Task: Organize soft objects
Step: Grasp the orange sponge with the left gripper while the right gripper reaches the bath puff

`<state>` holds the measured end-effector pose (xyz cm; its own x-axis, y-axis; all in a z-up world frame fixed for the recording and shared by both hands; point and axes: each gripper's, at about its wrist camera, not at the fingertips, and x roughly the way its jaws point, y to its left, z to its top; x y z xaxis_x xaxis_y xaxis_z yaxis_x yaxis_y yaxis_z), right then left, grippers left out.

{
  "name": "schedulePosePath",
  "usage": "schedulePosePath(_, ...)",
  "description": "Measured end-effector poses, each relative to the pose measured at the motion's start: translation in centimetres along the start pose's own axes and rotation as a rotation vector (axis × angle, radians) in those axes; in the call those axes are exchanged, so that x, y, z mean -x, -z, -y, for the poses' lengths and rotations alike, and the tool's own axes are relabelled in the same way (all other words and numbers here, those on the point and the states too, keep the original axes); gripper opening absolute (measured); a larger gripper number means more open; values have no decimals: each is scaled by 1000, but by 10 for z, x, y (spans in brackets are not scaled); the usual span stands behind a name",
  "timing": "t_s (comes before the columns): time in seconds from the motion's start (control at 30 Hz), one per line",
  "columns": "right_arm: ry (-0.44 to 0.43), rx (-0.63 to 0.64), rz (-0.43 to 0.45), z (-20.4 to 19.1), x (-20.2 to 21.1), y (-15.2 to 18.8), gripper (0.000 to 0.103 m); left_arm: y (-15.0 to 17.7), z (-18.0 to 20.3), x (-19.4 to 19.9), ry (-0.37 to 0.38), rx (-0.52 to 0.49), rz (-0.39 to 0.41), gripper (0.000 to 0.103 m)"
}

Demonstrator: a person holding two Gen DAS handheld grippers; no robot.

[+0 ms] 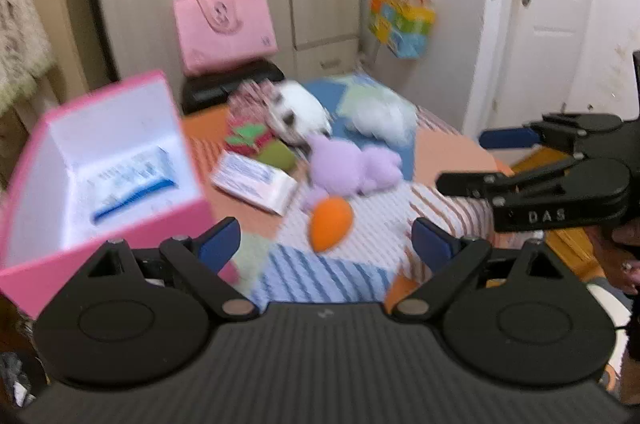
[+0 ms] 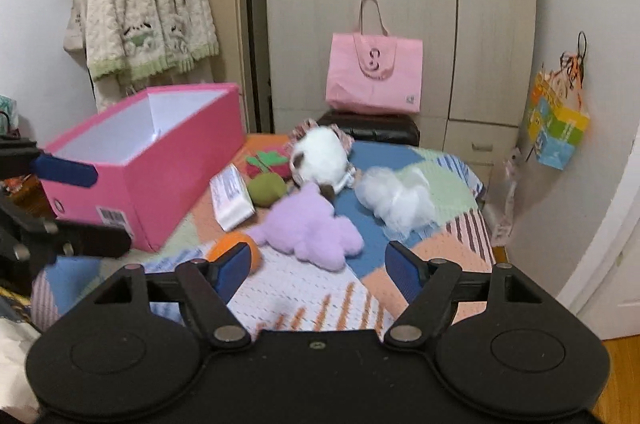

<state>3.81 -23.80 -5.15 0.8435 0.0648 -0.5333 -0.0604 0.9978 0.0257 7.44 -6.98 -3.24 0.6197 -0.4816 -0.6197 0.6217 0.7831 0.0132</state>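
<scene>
Left gripper (image 1: 326, 244): fingers wide apart, holding nothing.
Right gripper (image 2: 316, 270): fingers wide apart too, holding nothing.
Soft toys: the purple plush (image 2: 310, 226), orange plush (image 1: 331, 223), white fluffy toy (image 2: 400, 198) and white-and-brown plush (image 2: 320, 158) lie in a heap on the patchwork blanket (image 2: 320, 296).
Pink box (image 2: 140, 180): open, on the blanket just left of the heap. A pack already lies inside.
Tissue pack (image 2: 232, 198): between box and toys.
What could go wrong: the toys touch each other, so one grab might drag a second toy off the bed. The purple plush is floppy and might slip out.
</scene>
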Motion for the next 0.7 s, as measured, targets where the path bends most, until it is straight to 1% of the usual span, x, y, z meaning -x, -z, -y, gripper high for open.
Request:
schedulePosePath(0.07,1,-13,1,7,-7,7,78,4,2,-15,10,-3,-24,92)
schedulePosePath(0.17,19,-27,24,19,-20,16,78,10,6,-36,-1,-13,-25,92)
schedulePosePath(0.23,35,-20,56,26,-30,22,78,13,9,-46,3,-30,-14,92)
schedulePosePath(0.33,55,-38,67,37,-46,23,78,17,14,-56,0,-67,32,92)
schedulePosePath(0.4,51,-69,72,47,-55,21,78,19,19,-63,-35,-102,49,92)
schedulePosePath(0.5,39,-91,82,58,-70,16,78,22,28,-81,-144,-155,52,92)
schedulePosePath(0.6,8,-115,63,67,-89,10,78,26,29,-97,-174,-167,41,92)
schedulePosePath(0.67,-4,-139,38,72,-103,8,77,28,28,-103,-172,-156,40,91)
schedulePosePath(0.7,6,-153,32,74,-109,7,77,28,28,-105,-169,-147,46,91)
